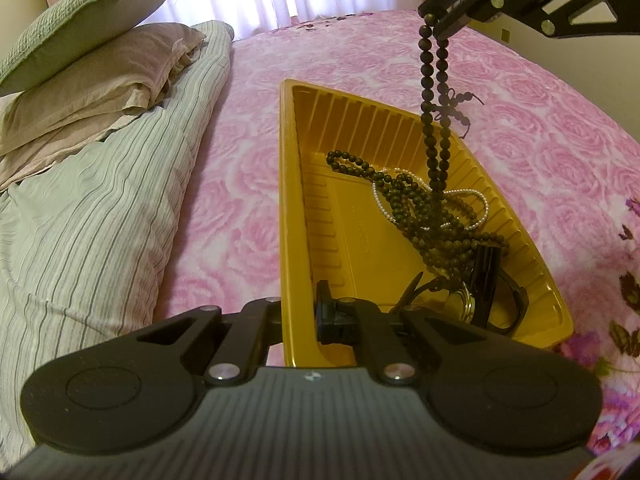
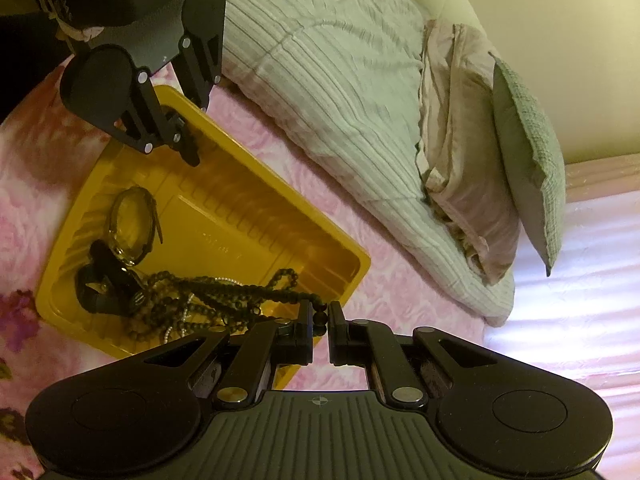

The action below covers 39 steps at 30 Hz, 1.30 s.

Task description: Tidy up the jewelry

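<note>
Pink rose-patterned bedding (image 1: pixel 320 52) covers the bed, with a striped quilt (image 1: pixel 100 200) and stacked pillows (image 1: pixel 88 60) along one side and pale curtains behind; a yellow ribbed tray (image 1: pixel 296 208) rests on the bed, well away from the quilt. Inside the tray, toward one long wall, a tangle of dark bead strands is heaped over a thin pearl strand (image 1: pixel 480 208); at the tray's near end in the left view, a wristwatch (image 2: pixel 132 224) and a black clip-like piece (image 1: pixel 486 276) are seen.

The tray's near corner rim is clamped by the left gripper (image 1: pixel 298 320), its jaws shut on the thin plastic wall. A dark bead necklace (image 1: pixel 432 120) is pinched by the right gripper (image 2: pixel 320 316) between nearly shut jaws, on a single bead; the strand hangs in a doubled loop above the tray, its lower end trailing into the heap, and a small knotted tassel (image 1: pixel 452 106) is visible partway down.

The necklace is judged light, limp and free to swing; its round beads are likely slippery, so a hold across the cord between beads is thought safer than on a bead's crown; snagging with the pearls and other strands appears likely. The tray seems thin and flexible, so its rim is best held near a corner.
</note>
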Each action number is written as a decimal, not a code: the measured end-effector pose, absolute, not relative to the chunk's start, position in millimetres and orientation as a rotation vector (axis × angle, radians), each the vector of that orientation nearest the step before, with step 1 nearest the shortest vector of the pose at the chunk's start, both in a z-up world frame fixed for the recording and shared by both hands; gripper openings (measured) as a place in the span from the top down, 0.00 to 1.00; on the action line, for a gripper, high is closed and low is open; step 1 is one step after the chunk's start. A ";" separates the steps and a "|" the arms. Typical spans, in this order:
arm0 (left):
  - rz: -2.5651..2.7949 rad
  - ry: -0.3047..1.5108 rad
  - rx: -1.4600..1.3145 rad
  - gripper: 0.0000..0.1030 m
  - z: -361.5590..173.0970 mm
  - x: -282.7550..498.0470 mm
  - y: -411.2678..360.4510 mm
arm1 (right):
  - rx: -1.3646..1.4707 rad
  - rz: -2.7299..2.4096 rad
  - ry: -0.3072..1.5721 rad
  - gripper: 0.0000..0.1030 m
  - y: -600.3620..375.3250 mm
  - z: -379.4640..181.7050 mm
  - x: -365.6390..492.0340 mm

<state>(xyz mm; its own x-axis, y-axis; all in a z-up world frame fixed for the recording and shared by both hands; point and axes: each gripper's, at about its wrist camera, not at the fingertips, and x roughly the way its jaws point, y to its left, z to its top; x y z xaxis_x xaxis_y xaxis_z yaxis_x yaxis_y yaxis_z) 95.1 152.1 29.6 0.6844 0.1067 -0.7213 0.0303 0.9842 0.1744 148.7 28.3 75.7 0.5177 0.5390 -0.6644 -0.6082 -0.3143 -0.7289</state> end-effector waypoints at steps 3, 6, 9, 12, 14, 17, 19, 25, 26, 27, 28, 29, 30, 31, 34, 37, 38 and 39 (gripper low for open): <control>0.044 0.817 0.177 0.96 29.3 94.5 152.2 | -1.488 1.139 0.066 0.93 27.6 75.8 149.2; 0.046 0.819 0.174 0.96 28.3 94.0 152.8 | -1.469 1.128 0.064 0.93 27.1 76.4 150.6; 0.046 0.820 0.170 0.96 27.4 93.3 153.9 | -1.429 1.099 0.044 0.89 24.3 81.6 153.9; 0.048 0.823 0.168 0.96 26.6 93.1 154.0 | -1.351 1.080 0.043 0.41 18.7 93.3 159.4; 0.050 0.824 0.165 0.96 26.1 92.7 154.3 | -1.299 1.078 0.048 0.36 13.8 101.8 162.3; 0.051 0.825 0.160 0.96 26.1 92.8 155.0 | -1.246 1.046 0.049 0.36 6.6 110.9 162.2; 0.050 0.824 0.154 0.96 26.0 92.0 155.7 | -1.192 1.030 0.052 0.36 -2.3 115.6 159.5; 0.048 0.825 0.135 0.96 23.5 91.0 160.0 | -0.979 0.970 0.134 0.36 -38.9 106.1 147.9; 0.047 0.825 0.131 0.96 23.1 90.5 160.8 | -0.941 0.961 0.152 0.36 -44.8 102.4 145.8; 0.046 0.826 0.127 0.96 22.7 90.2 161.1 | -0.893 0.951 0.178 0.36 -51.7 98.2 143.7; 0.045 0.827 0.124 0.96 22.2 90.4 161.8 | -0.837 0.938 0.207 0.36 -59.4 93.2 141.4; 0.043 0.827 0.120 0.96 21.7 90.3 162.9 | -0.787 0.926 0.232 0.36 -66.7 88.5 139.5; 0.041 0.827 0.114 0.96 21.3 89.8 164.1 | -0.727 0.910 0.262 0.36 -74.8 83.0 137.0; 0.039 0.827 0.106 0.96 20.9 89.1 165.5 | -0.673 0.895 0.289 0.36 -82.0 78.6 135.1; 0.033 0.827 0.082 0.96 19.6 88.3 169.4 | -0.505 0.851 0.352 0.36 -103.6 67.0 126.7; 0.026 0.824 0.035 0.96 19.2 87.1 175.7 | -0.358 0.796 0.396 0.36 -122.8 58.1 115.6; 0.021 0.823 0.014 0.94 18.8 86.5 178.8 | -0.319 0.771 0.405 0.36 -128.1 56.2 112.5; 0.021 0.822 0.000 0.94 18.4 86.5 181.5 | -0.274 0.741 0.421 0.36 -133.9 53.1 109.3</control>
